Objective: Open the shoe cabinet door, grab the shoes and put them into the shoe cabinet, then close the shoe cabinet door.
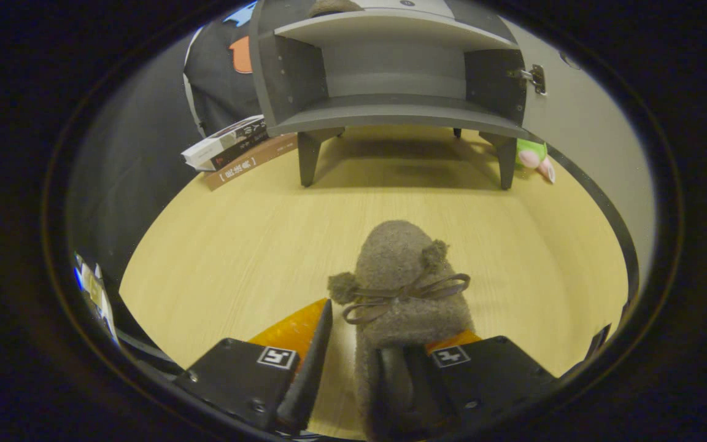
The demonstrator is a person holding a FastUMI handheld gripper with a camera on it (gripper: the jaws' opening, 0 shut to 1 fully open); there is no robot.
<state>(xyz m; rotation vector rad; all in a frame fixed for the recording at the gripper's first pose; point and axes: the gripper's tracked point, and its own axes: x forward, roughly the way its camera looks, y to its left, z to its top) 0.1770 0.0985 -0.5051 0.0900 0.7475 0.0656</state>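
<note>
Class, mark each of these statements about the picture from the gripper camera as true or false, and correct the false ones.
1. The grey shoe cabinet stands with its door open. True.
2. The fuzzy brown-grey slipper with a bow already lies on a cabinet shelf. False: it sits between the fingers of the gripper, over the light wooden table, short of the cabinet.
3. A stack of books lies beside the cabinet's leg. True.
4. The green and pink plush toy sits on top of the books. False: it lies at the cabinet's other side, by the open door.
5. The lower cabinet shelf holds a shoe. False: it is bare.
</note>
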